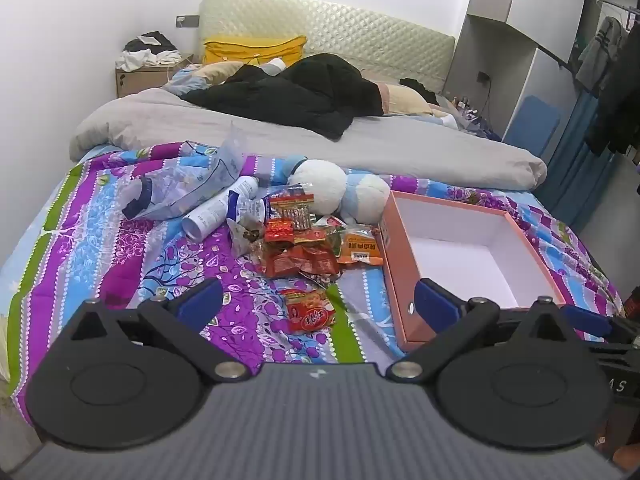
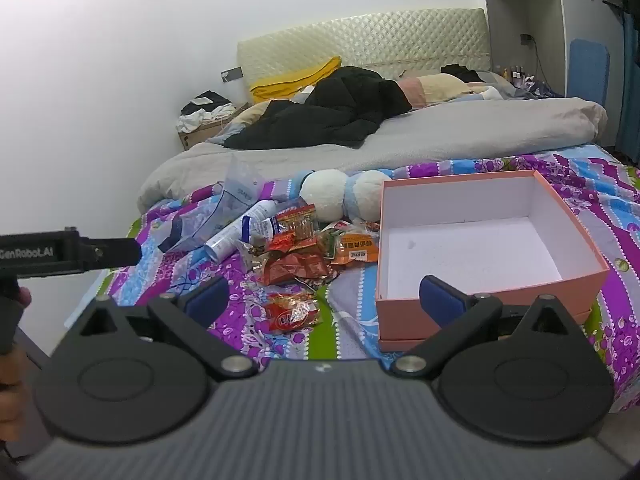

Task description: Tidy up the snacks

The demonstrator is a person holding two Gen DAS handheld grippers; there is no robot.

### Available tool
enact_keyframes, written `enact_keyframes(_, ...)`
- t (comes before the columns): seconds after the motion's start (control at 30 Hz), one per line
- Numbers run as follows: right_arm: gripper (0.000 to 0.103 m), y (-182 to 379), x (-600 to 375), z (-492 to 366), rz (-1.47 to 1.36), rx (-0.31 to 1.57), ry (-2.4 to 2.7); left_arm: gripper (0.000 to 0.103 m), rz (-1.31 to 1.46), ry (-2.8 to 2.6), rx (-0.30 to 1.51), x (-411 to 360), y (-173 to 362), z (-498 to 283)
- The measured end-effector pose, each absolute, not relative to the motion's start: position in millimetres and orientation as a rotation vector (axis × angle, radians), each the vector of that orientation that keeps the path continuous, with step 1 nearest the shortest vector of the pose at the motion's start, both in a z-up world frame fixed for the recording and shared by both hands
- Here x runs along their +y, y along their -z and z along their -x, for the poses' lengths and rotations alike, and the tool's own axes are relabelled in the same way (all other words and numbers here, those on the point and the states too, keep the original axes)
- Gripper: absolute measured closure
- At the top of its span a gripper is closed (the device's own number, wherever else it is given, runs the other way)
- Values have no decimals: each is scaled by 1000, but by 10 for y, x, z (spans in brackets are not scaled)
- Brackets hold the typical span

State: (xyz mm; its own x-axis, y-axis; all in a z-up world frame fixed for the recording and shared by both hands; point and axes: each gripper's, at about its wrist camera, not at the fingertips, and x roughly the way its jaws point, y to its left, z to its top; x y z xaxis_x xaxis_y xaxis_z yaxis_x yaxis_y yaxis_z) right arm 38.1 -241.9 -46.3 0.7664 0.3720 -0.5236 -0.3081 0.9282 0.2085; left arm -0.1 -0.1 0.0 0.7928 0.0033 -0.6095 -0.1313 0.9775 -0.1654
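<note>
A pile of red and orange snack packets (image 1: 308,240) (image 2: 308,252) lies on the patterned bedspread. One red snack packet (image 1: 310,312) (image 2: 292,312) lies apart, nearer to me. An empty pink box (image 1: 464,256) (image 2: 480,240) with a white inside stands open to the right of the pile. My left gripper (image 1: 318,304) is open and empty, held above the near edge of the bed in front of the single packet. My right gripper (image 2: 324,300) is open and empty, held likewise, its right finger in front of the box's near wall.
A white spray can (image 1: 220,208) (image 2: 240,228), a clear plastic bag (image 1: 188,184) (image 2: 224,212) and a white and blue plush toy (image 1: 340,192) (image 2: 344,196) lie behind the pile. A grey duvet (image 1: 280,132) and black clothes (image 1: 304,92) cover the far bed. The left gripper's body (image 2: 68,252) shows at the left.
</note>
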Motion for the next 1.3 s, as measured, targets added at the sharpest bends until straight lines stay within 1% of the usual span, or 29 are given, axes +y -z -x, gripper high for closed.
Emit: enact_keyframes(1.3,0,454,-2416,-374,-101,590,-368,0,210,-76,657,-5,64,33)
